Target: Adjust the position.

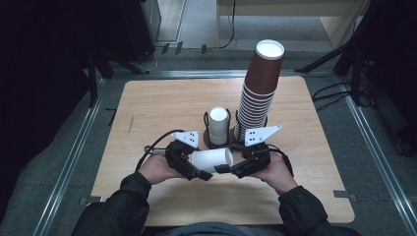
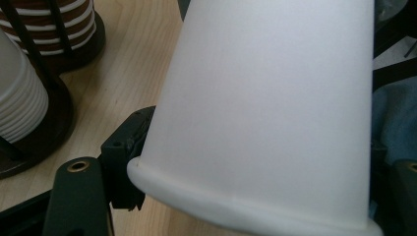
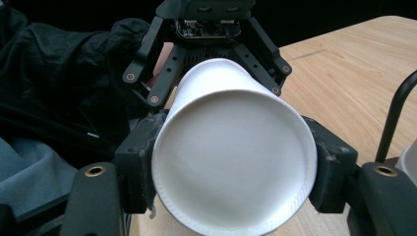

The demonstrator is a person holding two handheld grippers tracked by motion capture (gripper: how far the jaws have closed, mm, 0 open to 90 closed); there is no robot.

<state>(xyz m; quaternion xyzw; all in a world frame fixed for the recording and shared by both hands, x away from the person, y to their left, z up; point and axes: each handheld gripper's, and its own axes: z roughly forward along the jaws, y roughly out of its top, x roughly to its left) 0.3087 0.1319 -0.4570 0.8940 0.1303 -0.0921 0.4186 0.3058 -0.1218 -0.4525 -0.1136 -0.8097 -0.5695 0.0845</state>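
With right gripper, clamping the base end of the white cup: jaws standing fairly wide, pads pressing both sides of the cup wall. With left gripper, closing in on the rim end of the same cup: jaws narrower, near jaw touching the rolled rim, far jaw mostly hidden behind the cup, so reading it as a grip rather than proving one.

Working over the table, in front of the brown cup stack, on the person's side of it. Keeping the cup on its side in the air, near that stack's foot but apart from it. Noting the short white cup stack just beside the brown cup stack, to its left in the high view.

Judging the step as a hand-over between the two grippers. Doing it well:
- holding both hands steady until one grip is sure
- squeezing lightly at the rim, thin paper likely to be buckling there
- opening one gripper only after the other is carrying the cup alone
- pulling straight along the cup's axis, not twisting
- staying clear of the brown cup stack, tall and likely easy to be tipping
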